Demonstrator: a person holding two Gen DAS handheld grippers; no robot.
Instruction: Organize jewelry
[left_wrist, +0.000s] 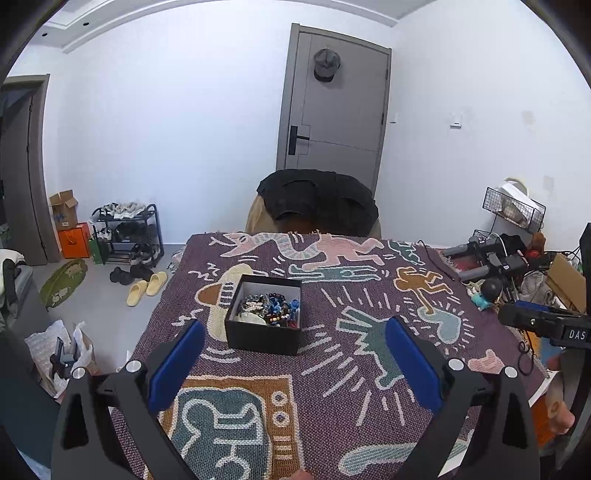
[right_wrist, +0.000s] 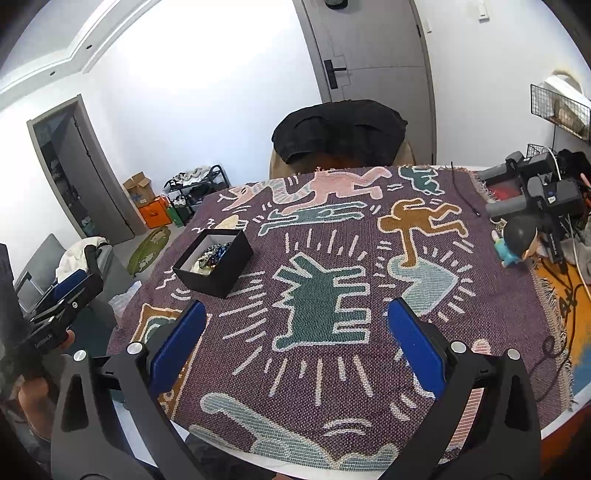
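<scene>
I see my left gripper (left_wrist: 295, 354) hovering above the table (right_wrist: 561, 421) with its 2 blue fingers (left_wrist: 177, 365) spread wide, nothing between them. The right gripper (right_wrist: 297, 350) is also spread wide and empty. The black box (left_wrist: 263, 315) of beaded jewelry (left_wrist: 267, 306) sits open on the patterned blanket (left_wrist: 332, 369), just ahead of the left gripper and well left of the right one.
</scene>
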